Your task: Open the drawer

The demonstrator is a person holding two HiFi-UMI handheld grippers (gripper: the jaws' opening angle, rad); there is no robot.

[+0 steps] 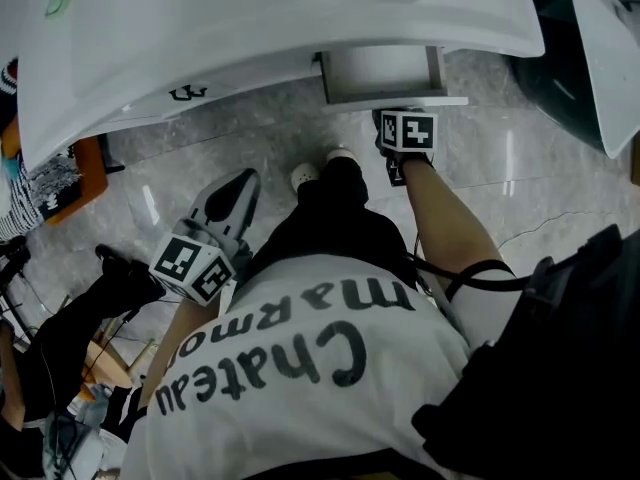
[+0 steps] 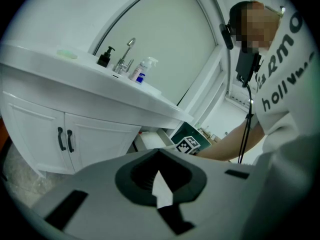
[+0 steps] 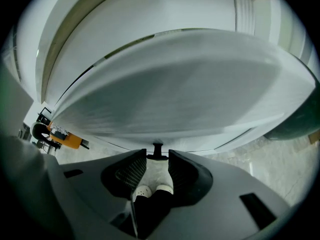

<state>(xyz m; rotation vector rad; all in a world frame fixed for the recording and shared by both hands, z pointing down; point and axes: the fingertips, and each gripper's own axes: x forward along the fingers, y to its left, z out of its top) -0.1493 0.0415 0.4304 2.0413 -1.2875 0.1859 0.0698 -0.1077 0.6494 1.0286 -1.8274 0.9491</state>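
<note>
You stand on a grey marbled tile floor (image 1: 520,168), looking straight down at a long white vanity bench (image 1: 300,28) that fills the top of the head view. In the left gripper view a big arched mirror (image 2: 165,44) rises behind that bench. White cabinet doors with paired black handles (image 2: 65,140) make up its front at the left.

On the bench top, a black pump bottle (image 2: 105,57) and a white spray bottle with a blue label (image 2: 142,70) stand either side of the chrome tap (image 2: 126,56). A pale green bar (image 2: 66,54) lies further left. An orange-edged object (image 1: 85,173) shows at the left edge of the head view, beside the bench. Your own white shoes (image 1: 318,170) and black trousers are just below the drawer, between the two grippers.

Your left gripper (image 1: 235,193) hangs at the lower left of the head view, well apart from the bench, with its jaws pressed together and nothing in them. Your right gripper (image 3: 158,160) is at the drawer front, clenched on the small black T-shaped handle (image 3: 158,151), which sits right at its jaw tips.

The white drawer with a grey inside (image 1: 385,70) is in the upper centre of the head view, under the bench edge. It is pulled out far enough that its bare bottom shows.
</note>
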